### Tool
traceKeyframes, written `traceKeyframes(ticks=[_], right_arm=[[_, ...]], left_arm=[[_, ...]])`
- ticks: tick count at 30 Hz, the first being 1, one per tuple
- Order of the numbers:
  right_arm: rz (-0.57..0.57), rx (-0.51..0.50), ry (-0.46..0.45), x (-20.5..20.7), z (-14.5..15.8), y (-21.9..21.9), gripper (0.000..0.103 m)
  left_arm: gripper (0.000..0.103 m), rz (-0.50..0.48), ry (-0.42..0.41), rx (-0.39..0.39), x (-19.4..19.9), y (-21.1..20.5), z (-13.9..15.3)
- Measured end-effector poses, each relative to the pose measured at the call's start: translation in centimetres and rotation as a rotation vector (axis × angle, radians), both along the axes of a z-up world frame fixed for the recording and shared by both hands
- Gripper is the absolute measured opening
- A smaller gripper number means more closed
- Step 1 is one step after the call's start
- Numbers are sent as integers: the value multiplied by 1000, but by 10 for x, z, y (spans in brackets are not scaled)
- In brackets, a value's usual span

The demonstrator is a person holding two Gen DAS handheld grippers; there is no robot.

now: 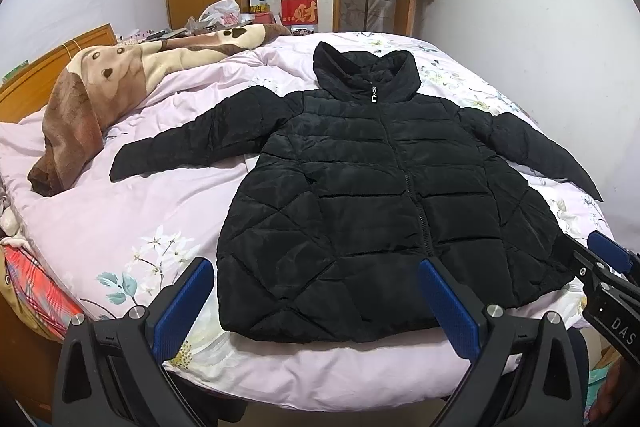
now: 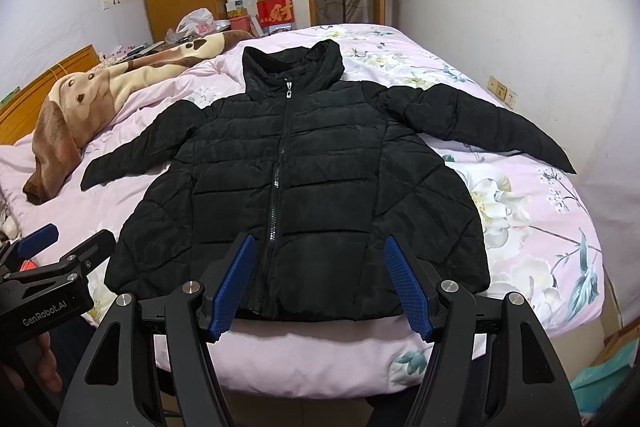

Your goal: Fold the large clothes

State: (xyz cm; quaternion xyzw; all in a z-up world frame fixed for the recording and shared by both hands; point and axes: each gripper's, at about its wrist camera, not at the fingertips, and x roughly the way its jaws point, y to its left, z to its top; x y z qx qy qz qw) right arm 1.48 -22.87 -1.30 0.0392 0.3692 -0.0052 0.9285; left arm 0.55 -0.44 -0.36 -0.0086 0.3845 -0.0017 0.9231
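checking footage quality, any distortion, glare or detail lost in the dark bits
Left wrist view: strong fisheye bending, black corner vignette, black jacket quilting faint but readable, left tool sharp. Right wrist view: same curvature, zipper glints, right tool in focus, no harsh glare.

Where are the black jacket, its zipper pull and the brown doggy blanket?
black jacket (image 1: 360, 187), left wrist view, on its quilted chest.
zipper pull (image 1: 374, 95), left wrist view, on the silver tab.
brown doggy blanket (image 2: 68, 115), right wrist view, on its fuzzy fold.

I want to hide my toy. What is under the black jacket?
The jacket lies flat on the pink flowered quilt. Quilt shows all around it; whatever is right beneath the jacket is covered.
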Motion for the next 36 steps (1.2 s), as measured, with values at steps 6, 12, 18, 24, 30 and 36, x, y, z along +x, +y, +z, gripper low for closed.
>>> traceKeyframes(ticks=[6, 12, 18, 24, 30, 36], right_arm=[[-1, 1, -2, -1, 0, -1, 67], [-2, 0, -3, 0, 0, -1, 67], [-7, -1, -17, 2, 5, -2, 67], [-15, -6, -40, 0, 11, -3, 67], [-16, -8, -43, 0, 12, -3, 67], [-18, -6, -43, 0, 12, -4, 67]], left_arm=[[103, -2, 0, 1, 0, 0, 0], [103, -3, 1, -9, 1, 1, 1], [103, -10, -24, -1, 3, 0, 9], [103, -13, -40, -6, 2, -1, 13], [103, -20, -40, -19, 3, 0, 13], [103, -19, -40, -21, 3, 0, 13]])
